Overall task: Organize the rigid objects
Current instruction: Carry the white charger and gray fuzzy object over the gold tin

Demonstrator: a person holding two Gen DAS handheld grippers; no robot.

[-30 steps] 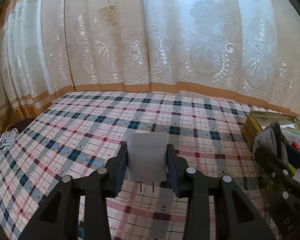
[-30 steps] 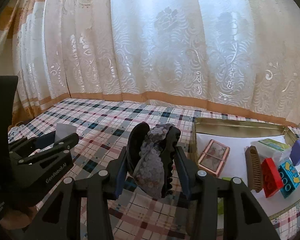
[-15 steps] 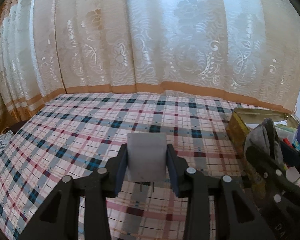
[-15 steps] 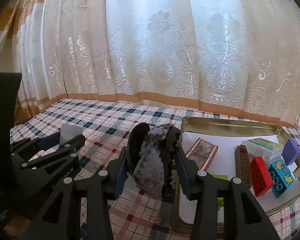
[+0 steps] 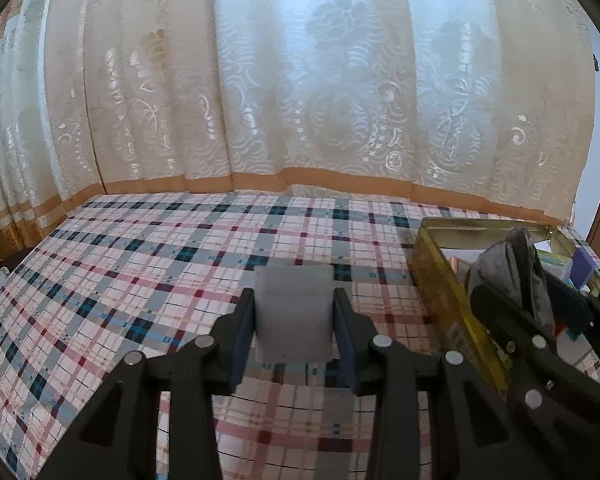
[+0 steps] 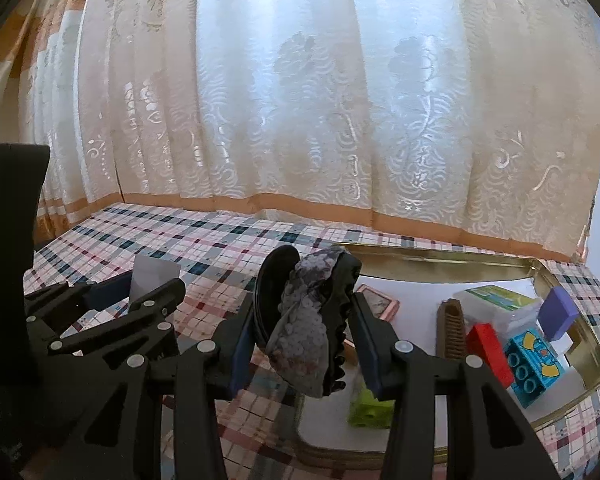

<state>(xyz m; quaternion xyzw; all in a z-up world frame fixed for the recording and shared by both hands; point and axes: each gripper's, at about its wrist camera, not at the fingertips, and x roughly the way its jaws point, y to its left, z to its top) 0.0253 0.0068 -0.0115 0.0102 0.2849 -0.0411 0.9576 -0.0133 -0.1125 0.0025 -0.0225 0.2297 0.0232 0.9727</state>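
My left gripper (image 5: 294, 320) is shut on a white plug adapter (image 5: 294, 314) and holds it above the plaid tablecloth. It also shows in the right wrist view (image 6: 155, 272). My right gripper (image 6: 304, 332) is shut on a black hair claw clip with grey sequinned fabric (image 6: 306, 320), held over the left end of the gold tin tray (image 6: 440, 254). In the left wrist view the clip (image 5: 508, 276) and the tray (image 5: 444, 292) are at the right.
The tray holds a pink-framed card (image 6: 378, 304), a brown comb (image 6: 452, 330), a red brick (image 6: 490, 348), a blue brick (image 6: 534, 364), a purple block (image 6: 558, 312), a clear box (image 6: 496, 298) and a green block (image 6: 370, 406). Lace curtains (image 5: 300, 80) hang behind the table.
Both grippers have moved right toward the tray with their objects still held. The right gripper with the clip now hangs over the tray's left end.
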